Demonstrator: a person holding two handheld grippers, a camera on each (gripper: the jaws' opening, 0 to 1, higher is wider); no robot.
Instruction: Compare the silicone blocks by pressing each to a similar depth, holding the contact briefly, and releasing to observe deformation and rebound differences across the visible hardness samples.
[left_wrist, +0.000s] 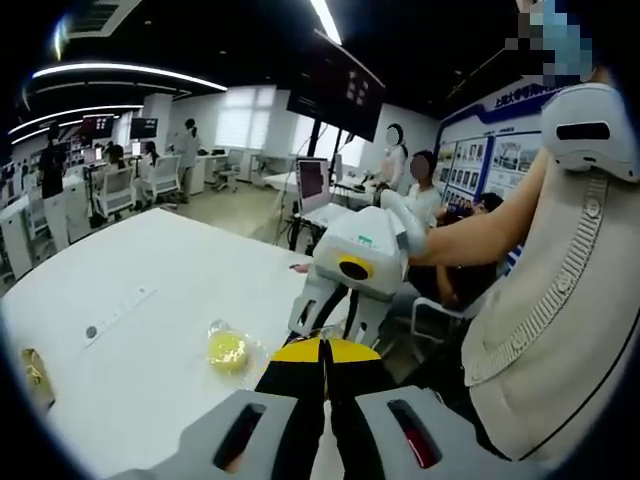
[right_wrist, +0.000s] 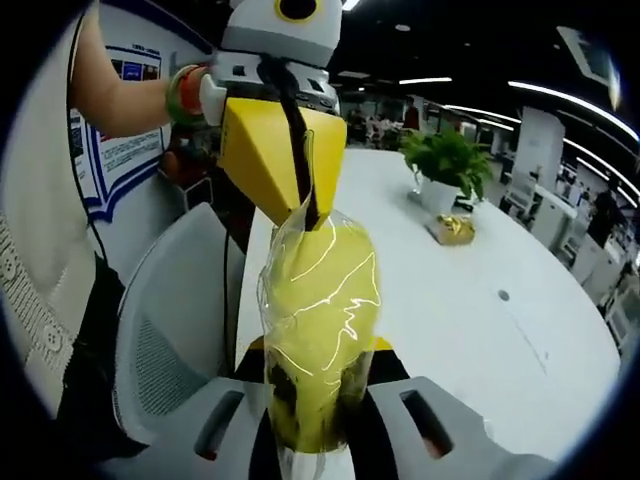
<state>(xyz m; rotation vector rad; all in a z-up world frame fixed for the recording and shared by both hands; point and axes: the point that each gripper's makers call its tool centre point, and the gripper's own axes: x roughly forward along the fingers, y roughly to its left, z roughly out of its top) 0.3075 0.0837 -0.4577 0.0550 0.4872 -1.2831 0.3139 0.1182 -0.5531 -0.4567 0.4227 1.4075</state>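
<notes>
Currently both grippers are lifted off the white table (left_wrist: 150, 300) and meet in mid-air near the person's chest.

Right gripper (right_wrist: 318, 425): I see its jaws pinching the lower end of a yellow block (right_wrist: 322, 330) wrapped in clear film. The block stands up between them, held above the table edge, next to a grey chair (right_wrist: 165, 320).

Left gripper (right_wrist: 300, 205): seen from the right gripper view, its yellow jaws come down from above and are pressed together on the crinkled top of the film. In the left gripper view its jaws (left_wrist: 322, 385) look closed, with only a thin dark seam between them; what they hold is hidden there. The right gripper (left_wrist: 335, 315) hangs just beyond them.

A second yellow block (left_wrist: 228, 350), also in clear film, lies on the table, apart from both grippers.

Also on the table: a potted plant (right_wrist: 445, 165) and a small gold packet (right_wrist: 455, 228), both well away.

Progress, my judgement: I cannot tell whether any press has been made. The held block is still wrapped and looks undented; this reads as handling or unwrapping. Pressing, holding, releasing and comparing both blocks remain to be done.
</notes>
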